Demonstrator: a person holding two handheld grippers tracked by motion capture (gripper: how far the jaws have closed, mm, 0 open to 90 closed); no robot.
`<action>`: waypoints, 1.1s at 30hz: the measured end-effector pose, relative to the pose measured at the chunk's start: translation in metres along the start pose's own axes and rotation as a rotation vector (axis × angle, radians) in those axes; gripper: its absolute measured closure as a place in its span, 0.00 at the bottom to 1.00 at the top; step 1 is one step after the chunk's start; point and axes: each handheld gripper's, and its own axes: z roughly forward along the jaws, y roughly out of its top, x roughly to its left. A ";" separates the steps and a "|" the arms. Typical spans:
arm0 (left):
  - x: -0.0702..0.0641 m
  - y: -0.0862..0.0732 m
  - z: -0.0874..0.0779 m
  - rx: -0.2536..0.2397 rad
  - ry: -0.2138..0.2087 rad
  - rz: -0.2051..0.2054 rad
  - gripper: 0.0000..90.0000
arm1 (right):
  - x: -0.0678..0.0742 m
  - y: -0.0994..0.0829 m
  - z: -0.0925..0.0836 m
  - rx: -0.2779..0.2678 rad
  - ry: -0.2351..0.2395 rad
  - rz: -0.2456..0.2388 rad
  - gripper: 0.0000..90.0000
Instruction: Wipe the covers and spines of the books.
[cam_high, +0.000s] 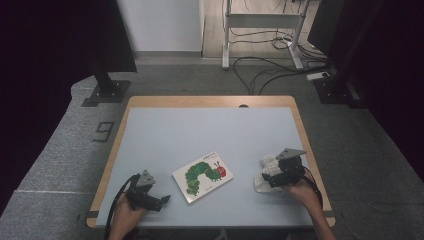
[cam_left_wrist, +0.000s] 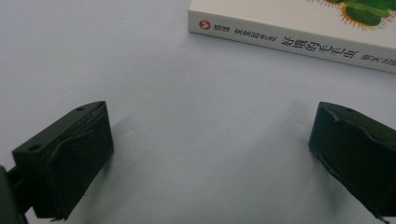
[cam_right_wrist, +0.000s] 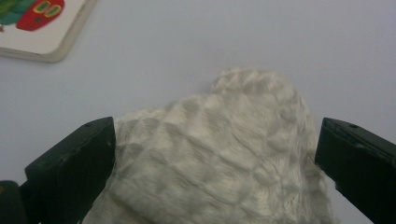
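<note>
A white board book with a green caterpillar on its cover (cam_high: 202, 176) lies flat near the middle front of the table; its spine with printed characters (cam_left_wrist: 299, 43) faces my left gripper. My left gripper (cam_high: 161, 201) rests low at the front left, jaws wide open with bare tabletop between them (cam_left_wrist: 210, 154). A cream knitted cloth (cam_high: 263, 176) lies at the front right. My right gripper (cam_high: 274, 176) stands open over it, one jaw at each side of the cloth (cam_right_wrist: 215, 158). The book's corner (cam_right_wrist: 42, 28) shows beyond.
The table has a light blue-grey top (cam_high: 210, 135) with a wooden rim (cam_high: 210, 100). Black stands (cam_high: 105, 85) and cables (cam_high: 270, 70) lie on the floor behind it. The far half of the tabletop carries nothing.
</note>
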 end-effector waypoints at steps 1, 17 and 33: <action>0.000 0.000 0.000 0.000 0.000 0.000 0.00 | -0.001 -0.002 0.002 0.005 0.003 0.006 0.00; 0.000 0.000 0.000 0.000 0.001 0.000 0.00 | 0.003 -0.013 0.008 0.025 0.075 0.024 0.42; 0.000 0.000 0.000 0.000 0.001 0.000 0.00 | 0.013 -0.007 -0.001 0.025 0.113 -0.001 0.64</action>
